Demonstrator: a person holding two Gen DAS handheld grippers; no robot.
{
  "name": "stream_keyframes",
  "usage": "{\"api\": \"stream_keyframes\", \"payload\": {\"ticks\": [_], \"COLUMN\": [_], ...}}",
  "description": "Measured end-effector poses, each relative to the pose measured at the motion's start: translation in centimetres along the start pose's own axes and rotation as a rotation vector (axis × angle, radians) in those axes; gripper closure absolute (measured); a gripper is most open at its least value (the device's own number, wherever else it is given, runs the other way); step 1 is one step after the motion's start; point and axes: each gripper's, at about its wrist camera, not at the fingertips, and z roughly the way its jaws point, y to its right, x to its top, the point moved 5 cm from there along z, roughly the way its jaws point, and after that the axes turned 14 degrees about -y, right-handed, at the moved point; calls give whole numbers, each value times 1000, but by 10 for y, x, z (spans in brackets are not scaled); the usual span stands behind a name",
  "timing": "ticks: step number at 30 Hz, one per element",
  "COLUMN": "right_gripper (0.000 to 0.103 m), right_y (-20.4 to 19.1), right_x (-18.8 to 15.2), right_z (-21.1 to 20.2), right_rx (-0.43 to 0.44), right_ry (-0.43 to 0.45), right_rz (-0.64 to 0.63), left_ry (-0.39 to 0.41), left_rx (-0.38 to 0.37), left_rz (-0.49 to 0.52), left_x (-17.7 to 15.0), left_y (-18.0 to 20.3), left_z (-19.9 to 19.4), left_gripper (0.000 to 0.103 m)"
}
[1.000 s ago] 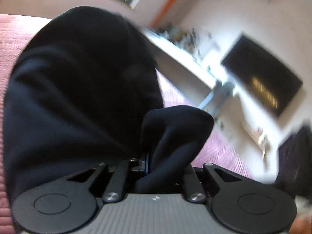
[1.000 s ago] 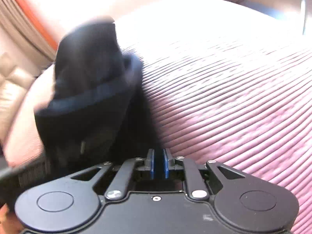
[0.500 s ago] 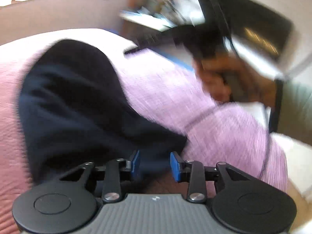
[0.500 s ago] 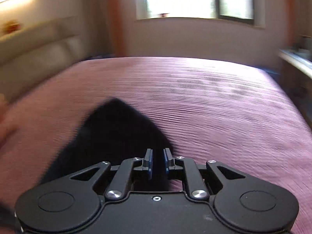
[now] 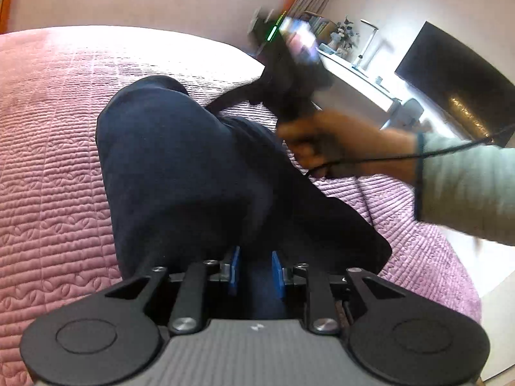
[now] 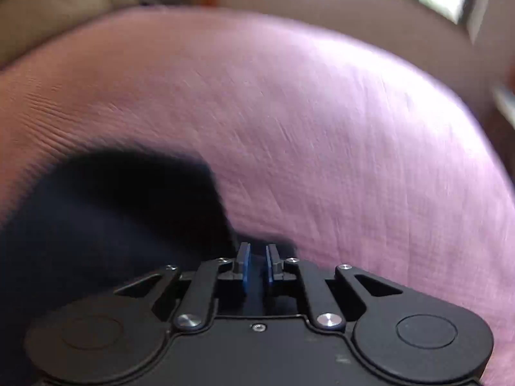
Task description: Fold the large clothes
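A dark navy garment (image 5: 193, 167) lies folded on the pink quilted bedspread (image 5: 48, 160). My left gripper (image 5: 256, 270) is open just above the garment's near edge, with cloth showing between its blue pads but not clamped. In the left wrist view the person's right hand holds the other gripper (image 5: 289, 74) above the garment's far end. In the right wrist view my right gripper (image 6: 257, 265) has its blue pads a narrow gap apart over the garment (image 6: 112, 218), which lies at lower left. The view is blurred and I cannot tell if it pinches cloth.
The bedspread (image 6: 322, 128) fills most of the right wrist view. A white desk (image 5: 354, 77) with small items and a dark TV screen (image 5: 450, 83) stand beyond the bed on the right. A beige headboard (image 6: 64, 9) lies far left.
My left gripper let go of the garment fold and opened; the garment dropped flat on the bed. The right gripper swung round over the garment's far end, its pads parting slightly.
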Motion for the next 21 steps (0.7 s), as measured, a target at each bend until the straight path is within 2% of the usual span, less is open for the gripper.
{"api": "stream_keyframes", "payload": {"ticks": [2,3,5,7,8,11,13,15,17,18,20,21], "right_gripper": [103,103,101,98,97,93,93,93,95,97,97,92], "right_y": [20,25,19,29,29,14,-7,-29,-43,-46,-31,-22], "right_x": [-7,-8,-8,-12,-12,-34,-51,-69,-83,-90,-105,-107], "right_z": [2,-1,-13,-43,-61,-123,-144,-141,-112,-90,-78,-75], "right_rx": [67,54,-66,-72,-45,40,119,170,105,76,80,103], "right_ry": [27,22,24,63,96,200,189,124,38,-3,-8,4], "right_rz": [71,87,82,125,143,138,104,81,53,51,125,182], "left_ry": [-9,-15,-26,-13,23,160,213,202,125,90,56,57], "left_rx": [-1,3,3,-15,-16,8,8,31,72,59,12,-55], "left_rz": [15,19,18,9,22,48,8,-17,-44,-77,-165,-219], "left_x": [-9,-12,-13,-6,-4,35,68,97,120,125,128,128], "left_y": [-1,-2,-4,-10,-4,-5,-19,-36,-58,-71,-95,-104], "left_z": [-4,-6,-10,-15,-23,-54,-54,-36,2,20,42,44], "left_gripper": [80,80,80,83,83,80,78,78,80,83,100,100]}}
